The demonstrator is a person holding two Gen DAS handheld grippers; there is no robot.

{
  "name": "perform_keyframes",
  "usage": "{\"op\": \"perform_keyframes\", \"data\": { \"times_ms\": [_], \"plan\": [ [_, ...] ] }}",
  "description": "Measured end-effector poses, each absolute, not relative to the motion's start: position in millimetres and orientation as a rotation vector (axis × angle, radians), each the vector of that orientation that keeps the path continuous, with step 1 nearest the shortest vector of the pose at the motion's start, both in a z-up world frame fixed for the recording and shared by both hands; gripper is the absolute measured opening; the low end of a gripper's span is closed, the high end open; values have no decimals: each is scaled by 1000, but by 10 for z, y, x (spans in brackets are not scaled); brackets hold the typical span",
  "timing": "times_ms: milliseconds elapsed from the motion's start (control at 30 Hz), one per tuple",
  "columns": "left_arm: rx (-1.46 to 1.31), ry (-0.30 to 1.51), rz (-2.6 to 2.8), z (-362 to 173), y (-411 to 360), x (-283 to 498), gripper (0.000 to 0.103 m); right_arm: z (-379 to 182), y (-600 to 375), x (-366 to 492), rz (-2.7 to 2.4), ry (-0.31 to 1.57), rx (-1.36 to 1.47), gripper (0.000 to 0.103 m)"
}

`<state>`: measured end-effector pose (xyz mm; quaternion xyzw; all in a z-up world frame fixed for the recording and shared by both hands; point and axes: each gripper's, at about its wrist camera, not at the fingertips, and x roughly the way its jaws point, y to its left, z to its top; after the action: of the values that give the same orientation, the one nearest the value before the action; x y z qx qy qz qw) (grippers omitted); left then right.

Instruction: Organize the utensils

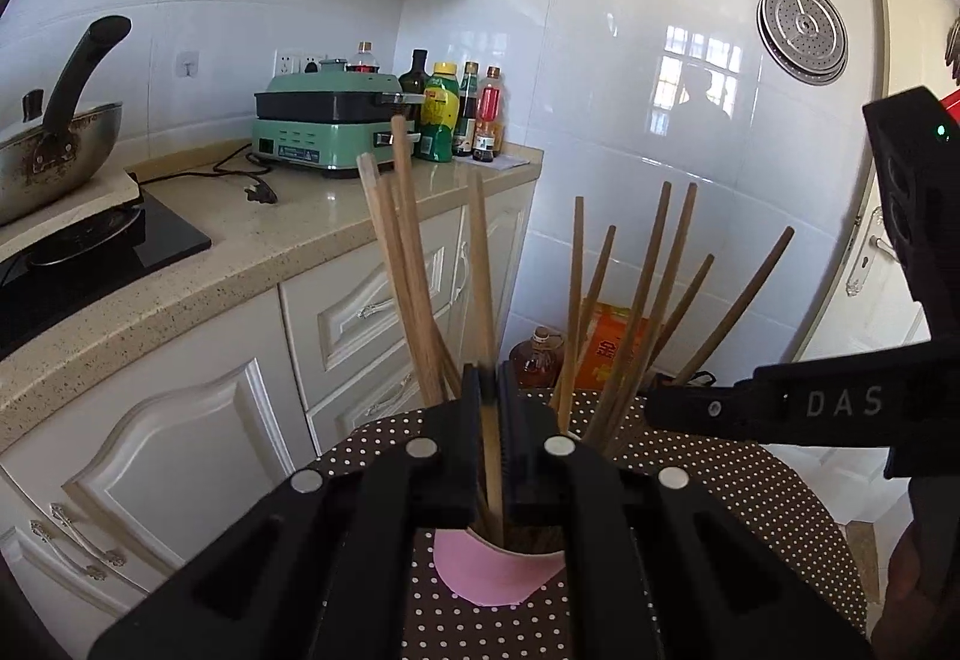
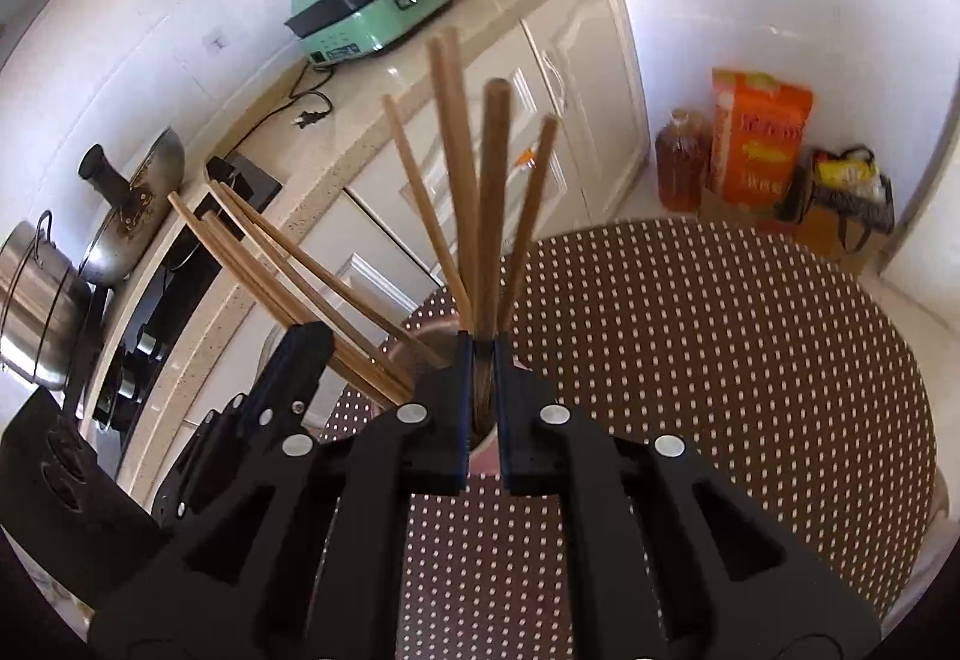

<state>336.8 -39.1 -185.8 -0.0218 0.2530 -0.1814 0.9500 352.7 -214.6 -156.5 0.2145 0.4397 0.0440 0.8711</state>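
1. Tongs first, nearest to us: the left tongs (image 1: 489, 390) are closed to a narrow slit on a single chopstick (image 1: 480, 264), which runs up between their pads. The right tongs (image 2: 480, 354) are likewise pinched on one darker chopstick (image 2: 493, 192), its lower part caught between the pads.

2. Just below both tongs we see the pink cup (image 1: 498, 570), standing on the round dotted table (image 2: 720, 360). Both gripped sticks reach down into its mouth, though we cannot tell whether their lower ends touch the bottom.

3. Inside the cup the other chopsticks stand in two loose bunches: one bunch (image 1: 399, 264) leans toward the kitchen cabinets, the other (image 1: 654, 300) fans out toward the tiled wall. In the left view the right tongs come in from the side, close by the second bunch.

4. By our judgement the task is far along. Every chopstick we can see is already in the cup and none lies loose on the table. What seems left is to let go of these two and perhaps gather the splayed bunches.

5. Each held stick has its long axis close to upright, thick end up and narrow end down in the cup. The left one tilts slightly toward the cabinets; the right one stands almost straight among its neighbours.

6. Farther off, we see the kitchen counter (image 1: 300, 222) with a green cooker (image 1: 330, 120), bottles (image 1: 456, 114) and a wok (image 1: 54, 144).
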Motion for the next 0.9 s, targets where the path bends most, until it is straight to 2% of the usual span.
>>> {"op": "perform_keyframes", "data": {
  "times_ms": [33,67,100,133,167,267,400,433,500,900],
  "plan": [
    [-56,524,-373,-1831,-377,3361,7,-1563,-2151,3519,94,929,450,13],
    [-60,529,-370,-1810,-373,3355,8,-1556,-2161,3501,99,936,457,24],
    [-58,538,-358,-1770,-369,3346,16,-1546,-2180,3470,103,939,467,35],
    [-51,543,-345,-1734,-367,3336,22,-1539,-2189,3449,103,939,469,66],
    [-43,546,-333,-1697,-366,3322,30,-1517,-2200,3411,99,930,463,71],
    [5,538,-310,-1548,-380,3241,30,-1419,-2227,3297,108,914,436,71],
    [19,552,-255,-1311,-360,3106,37,-1274,-2315,3141,102,901,431,71],
    [13,545,-249,-1225,-348,3046,40,-1214,-2349,3081,106,894,438,71],
    [18,533,-213,-1040,-347,2915,54,-1096,-2379,2989,112,877,441,71],
    [15,497,-161,-62,-610,1984,57,-142,-2703,2067,146,696,310,87]
  ]
}}
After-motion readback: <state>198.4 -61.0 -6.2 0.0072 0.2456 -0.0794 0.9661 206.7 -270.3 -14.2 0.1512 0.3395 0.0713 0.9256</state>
